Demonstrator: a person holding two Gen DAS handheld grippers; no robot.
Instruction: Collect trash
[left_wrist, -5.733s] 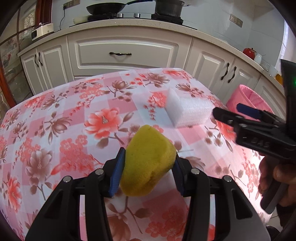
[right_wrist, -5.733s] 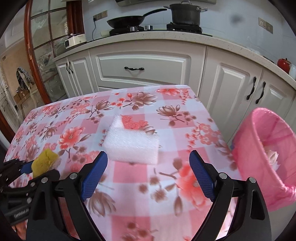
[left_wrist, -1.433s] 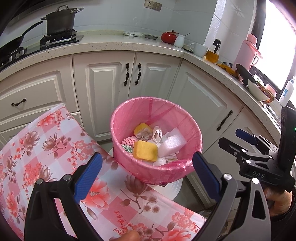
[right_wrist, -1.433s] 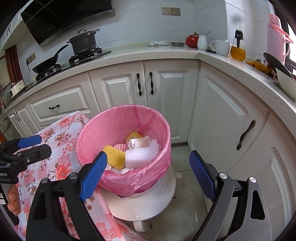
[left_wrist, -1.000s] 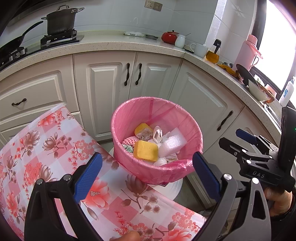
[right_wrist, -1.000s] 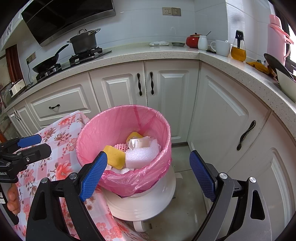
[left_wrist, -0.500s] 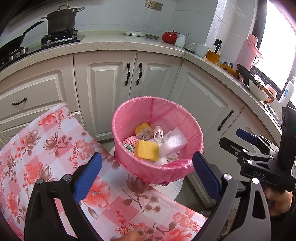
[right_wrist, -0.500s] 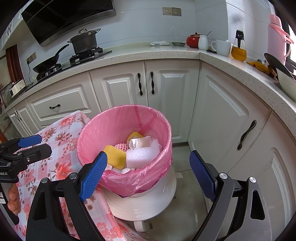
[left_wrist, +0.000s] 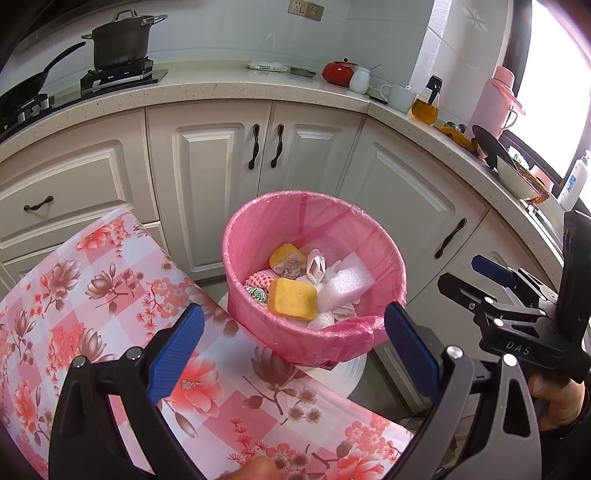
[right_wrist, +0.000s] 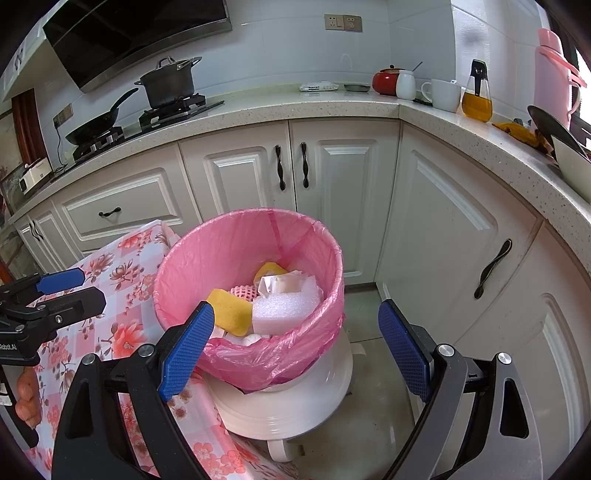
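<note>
A pink-lined trash bin (left_wrist: 258, 229) stands beside the table's corner; it also shows in the right wrist view (right_wrist: 207, 258). Inside lie a yellow sponge (left_wrist: 292, 299), a white foam block (left_wrist: 345, 281), a second yellow sponge (left_wrist: 286, 256) and crumpled scraps. The same sponge (right_wrist: 231, 310) and foam block (right_wrist: 282, 308) show in the right wrist view. My left gripper (left_wrist: 293, 354) is open and empty, above the table corner, facing the bin. My right gripper (right_wrist: 295, 349) is open and empty, just in front of the bin.
The floral pink tablecloth (left_wrist: 74, 306) covers the table at the left. The bin sits on a white round stool (right_wrist: 295, 402). White cabinets (right_wrist: 343, 184) and a worktop with a pot (right_wrist: 168, 83), mugs and an oil bottle (right_wrist: 477, 96) curve behind.
Earlier my left gripper held the yellow sponge and the foam block lay on the table; both now lie in the bin. Over the last second, almost nothing has moved.
</note>
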